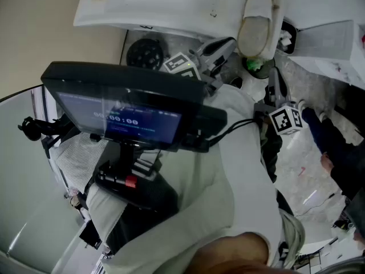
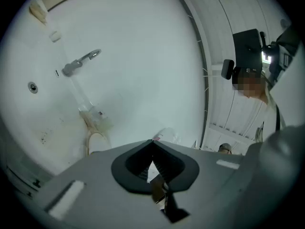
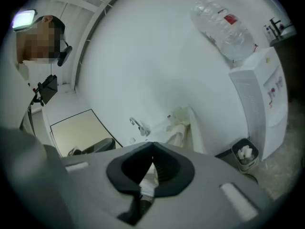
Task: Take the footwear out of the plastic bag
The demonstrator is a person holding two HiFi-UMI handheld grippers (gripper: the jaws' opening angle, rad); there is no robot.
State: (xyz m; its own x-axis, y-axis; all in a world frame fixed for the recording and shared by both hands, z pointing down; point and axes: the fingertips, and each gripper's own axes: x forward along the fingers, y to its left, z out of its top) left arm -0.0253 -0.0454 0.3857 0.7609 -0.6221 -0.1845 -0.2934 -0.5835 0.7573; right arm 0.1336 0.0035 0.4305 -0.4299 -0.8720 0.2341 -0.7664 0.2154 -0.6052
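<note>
A white slipper [image 1: 256, 27] lies in a clear plastic bag [image 1: 278, 16] on the white surface [image 1: 171, 7] at the top of the head view. The left gripper view has the slipper [image 2: 95, 141] low at the left. In the right gripper view the bagged slipper [image 3: 180, 128] lies just beyond the jaws. My left gripper [image 1: 219, 47] hangs short of the slipper, to its left, jaws shut and empty [image 2: 152, 142]. My right gripper [image 1: 275, 81] is below the slipper, also shut with nothing in it [image 3: 152, 144]. Neither touches the bag.
A dark screen on a mount [image 1: 125, 116] and my white-clad body fill the middle of the head view. A metal tap [image 2: 81, 62] stands on the white surface. A water dispenser [image 3: 264, 99] and a small bin [image 3: 245, 154] stand at the right. Another person's dark sleeve [image 1: 336, 147] is at the right.
</note>
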